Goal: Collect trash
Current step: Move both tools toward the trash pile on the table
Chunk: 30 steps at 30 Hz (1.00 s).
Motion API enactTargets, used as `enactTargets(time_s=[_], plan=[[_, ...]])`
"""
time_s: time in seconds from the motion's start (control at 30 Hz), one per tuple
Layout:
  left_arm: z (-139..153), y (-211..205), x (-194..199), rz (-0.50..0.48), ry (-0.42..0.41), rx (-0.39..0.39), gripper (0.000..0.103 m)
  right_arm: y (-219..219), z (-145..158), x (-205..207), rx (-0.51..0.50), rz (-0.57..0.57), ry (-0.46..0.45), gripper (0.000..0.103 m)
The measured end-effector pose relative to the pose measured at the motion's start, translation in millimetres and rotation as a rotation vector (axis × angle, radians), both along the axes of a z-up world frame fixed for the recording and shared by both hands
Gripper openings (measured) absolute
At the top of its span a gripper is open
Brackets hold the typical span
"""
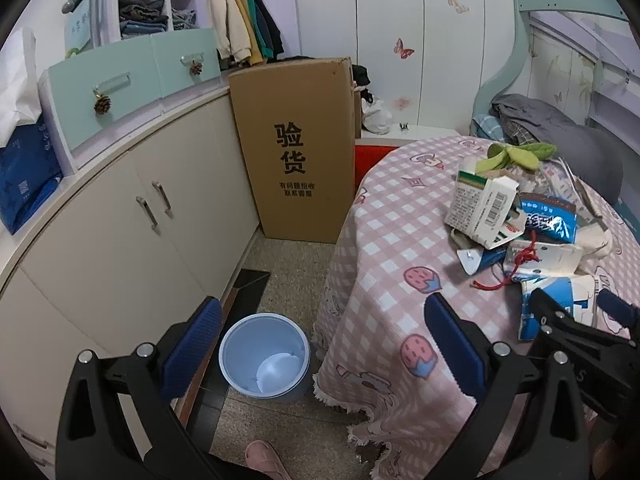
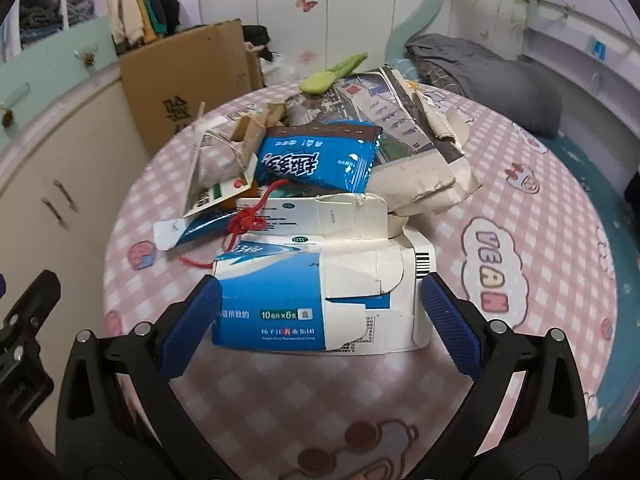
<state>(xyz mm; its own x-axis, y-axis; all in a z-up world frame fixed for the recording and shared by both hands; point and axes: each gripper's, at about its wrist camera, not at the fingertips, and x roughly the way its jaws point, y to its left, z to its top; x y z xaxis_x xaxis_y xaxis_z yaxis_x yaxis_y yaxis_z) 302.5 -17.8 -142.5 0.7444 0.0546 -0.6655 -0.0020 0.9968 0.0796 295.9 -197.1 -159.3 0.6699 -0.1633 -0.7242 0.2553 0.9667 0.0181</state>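
Observation:
A pile of trash lies on the round table with the pink checked cloth. A torn blue-and-white medicine box is nearest, between the open fingers of my right gripper, which straddle it without closing. Behind it lie a white box, a red cord, a blue snack wrapper and crumpled paper. My left gripper is open and empty, held over the floor above a light blue bin. The pile and the right gripper show in the left wrist view.
A tall cardboard box stands against the cream cabinets left of the table. A bed with grey bedding is behind the table. A pink slipper is on the floor near the bin.

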Motion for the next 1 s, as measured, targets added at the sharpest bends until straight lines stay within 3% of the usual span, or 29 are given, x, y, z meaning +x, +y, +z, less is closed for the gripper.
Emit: enactTargets(time_s=[0.23,0.4,0.63,0.87,1.0], plan=[[-7.1,-23.0,17.0,-0.100,0.024,-0.003,0.099,-13.3,1.4,8.7,0.020,0.025,0.017,0.097],[-6.0,-50.0,21.3,-0.222,0.056,-0.105,0.099,-55.3,11.5,-18.4,0.130,0.006,-0.035,0.097],[-17.7,-102.3,22.0,-0.379,0.122,-0.177,0.099,-105.2,11.1,-37.2,0.156,-0.062,-0.069,0.097],[-27.5,-122.2,28.0,-0.467,0.194,-0.319,0.098,-129.4,2.7,-47.8,0.231,-0.053,-0.112,0.097],[-35.3,-130.9,31.5,-0.492,0.222,-0.367,0.083,-141.4,-1.4,-51.6,0.284,-0.037,-0.135,0.097]])
